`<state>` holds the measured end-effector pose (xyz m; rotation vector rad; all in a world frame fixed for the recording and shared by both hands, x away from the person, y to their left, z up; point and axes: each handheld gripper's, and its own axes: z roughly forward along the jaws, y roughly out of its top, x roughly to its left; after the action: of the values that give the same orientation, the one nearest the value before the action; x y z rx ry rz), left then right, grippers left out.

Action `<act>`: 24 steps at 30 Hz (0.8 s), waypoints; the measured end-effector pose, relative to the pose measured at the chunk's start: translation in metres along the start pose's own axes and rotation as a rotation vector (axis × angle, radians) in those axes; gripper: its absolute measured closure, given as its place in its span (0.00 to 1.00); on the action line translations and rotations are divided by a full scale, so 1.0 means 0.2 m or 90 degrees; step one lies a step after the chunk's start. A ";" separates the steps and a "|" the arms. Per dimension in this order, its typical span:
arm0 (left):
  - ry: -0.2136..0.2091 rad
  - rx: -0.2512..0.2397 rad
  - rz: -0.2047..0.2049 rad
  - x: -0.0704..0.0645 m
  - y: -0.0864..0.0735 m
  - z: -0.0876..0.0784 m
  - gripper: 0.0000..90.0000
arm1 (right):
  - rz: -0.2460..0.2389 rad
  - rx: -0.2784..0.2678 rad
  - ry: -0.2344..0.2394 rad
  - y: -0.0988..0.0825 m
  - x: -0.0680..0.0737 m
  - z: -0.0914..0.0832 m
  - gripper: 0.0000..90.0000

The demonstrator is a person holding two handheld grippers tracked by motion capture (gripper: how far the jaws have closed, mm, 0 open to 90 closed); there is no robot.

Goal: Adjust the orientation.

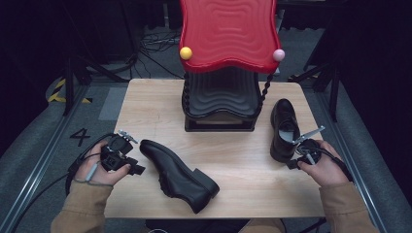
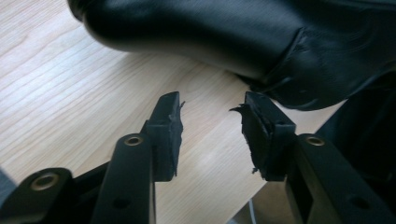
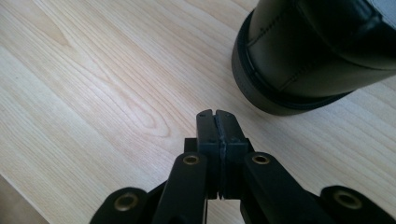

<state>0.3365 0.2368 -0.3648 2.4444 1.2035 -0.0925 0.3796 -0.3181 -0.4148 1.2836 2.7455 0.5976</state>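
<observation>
table (image 1: 145,104) | red-topped rack (image 1: 228,34) behind | shoes (image 1: 180,175) beside both grippers (image 1: 131,155)

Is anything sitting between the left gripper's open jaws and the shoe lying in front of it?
Nothing visible does. The left gripper has its jaws apart over bare table, and the black shoe lies just beyond the tips, on its side, with only wood grain in the gap.

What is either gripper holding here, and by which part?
Nothing. The left gripper is open beside one shoe; the right gripper is shut on nothing near the other shoe.
</observation>
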 end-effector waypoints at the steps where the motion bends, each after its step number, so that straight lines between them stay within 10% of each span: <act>1: -0.008 -0.004 0.004 0.00 0.00 0.00 0.66 | -0.001 -0.004 0.000 0.00 0.00 0.00 1.00; 24: 0.000 -0.019 0.012 -0.03 0.03 -0.01 0.61 | -0.089 -0.025 0.079 0.21 0.22 0.02 1.00</act>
<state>0.3374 0.2302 -0.3600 2.4288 1.1739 -0.0696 0.3821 -0.2590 -0.3977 1.0691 2.8765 0.7387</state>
